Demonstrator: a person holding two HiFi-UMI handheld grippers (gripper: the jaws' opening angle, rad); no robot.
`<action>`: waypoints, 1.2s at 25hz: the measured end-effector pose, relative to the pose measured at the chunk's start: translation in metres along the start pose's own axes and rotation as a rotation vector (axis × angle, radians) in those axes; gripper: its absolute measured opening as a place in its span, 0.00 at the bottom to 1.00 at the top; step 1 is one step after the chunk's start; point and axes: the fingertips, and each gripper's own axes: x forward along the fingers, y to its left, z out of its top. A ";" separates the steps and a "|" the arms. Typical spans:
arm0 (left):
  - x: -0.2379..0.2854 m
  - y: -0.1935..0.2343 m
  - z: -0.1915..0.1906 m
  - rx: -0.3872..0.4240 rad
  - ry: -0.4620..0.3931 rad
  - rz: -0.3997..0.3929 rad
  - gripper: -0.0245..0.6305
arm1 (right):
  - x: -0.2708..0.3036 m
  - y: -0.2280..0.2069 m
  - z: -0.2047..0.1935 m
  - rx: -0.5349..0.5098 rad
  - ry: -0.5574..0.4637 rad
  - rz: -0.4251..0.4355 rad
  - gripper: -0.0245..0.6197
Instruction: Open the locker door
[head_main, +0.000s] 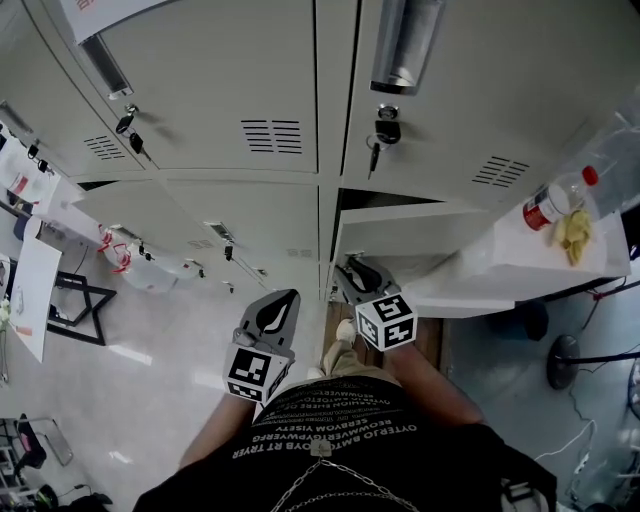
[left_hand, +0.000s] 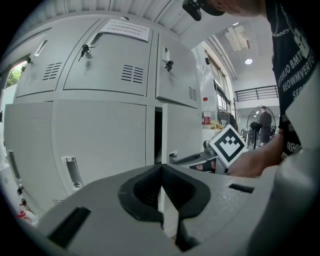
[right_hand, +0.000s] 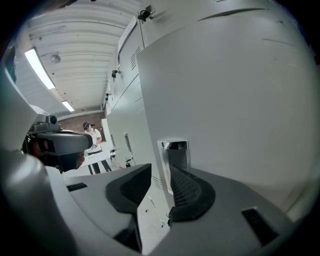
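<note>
White block lettering ran in several lines across the person's black shirt (head_main: 335, 420), near edge, upside down in head view; only "BMT" made out. Paper notice (left_hand: 127, 30) on far upper locker door (left_hand: 107, 65): print too small. Bottle (head_main: 553, 200), right: red label unreadable

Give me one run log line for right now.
locker door: partly open | right claw: open, at recessed handle | left claw: shut, empty
</note>
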 end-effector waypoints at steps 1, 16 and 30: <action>-0.002 -0.002 0.001 0.002 -0.002 -0.002 0.03 | -0.003 0.002 -0.001 -0.004 0.001 -0.004 0.22; -0.039 -0.017 -0.012 0.014 0.011 -0.003 0.03 | -0.023 0.007 -0.012 -0.035 0.044 -0.097 0.14; -0.050 -0.028 -0.018 0.017 0.000 -0.021 0.03 | -0.051 0.016 -0.024 -0.061 0.032 -0.083 0.10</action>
